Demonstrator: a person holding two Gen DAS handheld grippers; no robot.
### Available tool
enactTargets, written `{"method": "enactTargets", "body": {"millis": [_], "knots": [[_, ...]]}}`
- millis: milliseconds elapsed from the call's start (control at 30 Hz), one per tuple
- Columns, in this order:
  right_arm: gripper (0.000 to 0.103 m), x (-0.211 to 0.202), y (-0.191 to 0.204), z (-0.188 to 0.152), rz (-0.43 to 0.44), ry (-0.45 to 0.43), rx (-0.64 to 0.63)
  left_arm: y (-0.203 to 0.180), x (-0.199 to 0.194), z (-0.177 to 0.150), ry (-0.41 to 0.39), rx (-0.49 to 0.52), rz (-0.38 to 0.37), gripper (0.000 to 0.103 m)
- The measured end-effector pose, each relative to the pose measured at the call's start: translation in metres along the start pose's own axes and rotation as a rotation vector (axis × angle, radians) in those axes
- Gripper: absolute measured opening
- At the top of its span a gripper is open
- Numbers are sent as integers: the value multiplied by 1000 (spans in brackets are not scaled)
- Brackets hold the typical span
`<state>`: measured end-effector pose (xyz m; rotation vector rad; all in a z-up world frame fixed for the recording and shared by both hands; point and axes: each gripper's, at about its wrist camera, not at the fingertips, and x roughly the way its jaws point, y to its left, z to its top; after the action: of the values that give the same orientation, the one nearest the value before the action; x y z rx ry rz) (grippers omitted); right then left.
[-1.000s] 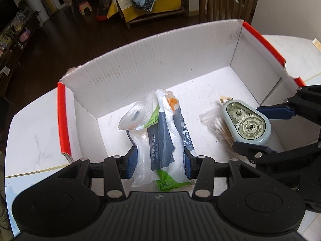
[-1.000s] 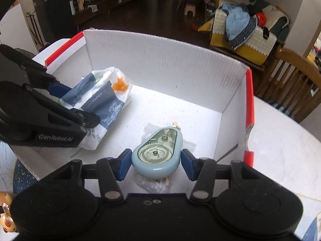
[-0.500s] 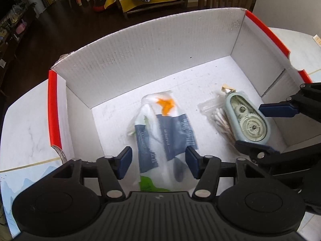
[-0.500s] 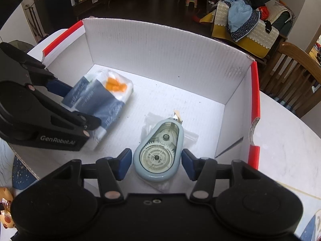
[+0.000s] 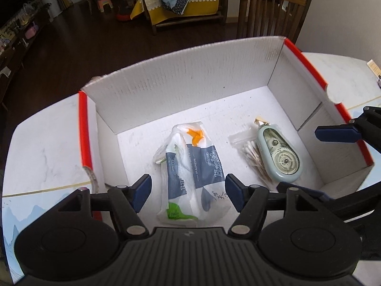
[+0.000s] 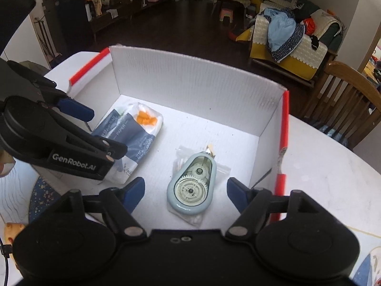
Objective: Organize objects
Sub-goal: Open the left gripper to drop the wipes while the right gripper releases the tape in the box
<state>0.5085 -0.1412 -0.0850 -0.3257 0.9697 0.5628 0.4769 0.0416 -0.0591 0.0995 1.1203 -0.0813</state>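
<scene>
The white table point(image 5: 45, 147) carries an open white cardboard box point(image 5: 185, 90) with red edges, and both things to be tidied already lie on its floor, so the step in hand looks like the release after a placement; the next move would call for drawing both tools up and clear of the box walls without snagging the loose plastic. The tissue pack point(image 5: 193, 164), in its crinkled bag, lies flat toward the left of the box floor, and the left hand-held gripper point(image 5: 187, 191) hangs just above its near end with its jaws having just spread, the pads standing off either side and pressing on nothing. To the right, well apart from the pack, the pale blue correction tape dispenser point(image 6: 191, 184) rests on a small clear bag of cotton swabs point(image 5: 250, 152). The right hand-held gripper point(image 6: 185, 191) is likewise released, its jaws just widened and the dispenser lying free between them, touched by neither pad.
</scene>
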Motion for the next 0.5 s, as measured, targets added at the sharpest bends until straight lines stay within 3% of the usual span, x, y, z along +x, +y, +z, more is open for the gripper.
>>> {"method": "enactTargets", "body": {"millis": [500], "knots": [[77, -62, 8, -6, 6, -91, 29, -6, -66, -23, -98, -18, -31, 67]]}}
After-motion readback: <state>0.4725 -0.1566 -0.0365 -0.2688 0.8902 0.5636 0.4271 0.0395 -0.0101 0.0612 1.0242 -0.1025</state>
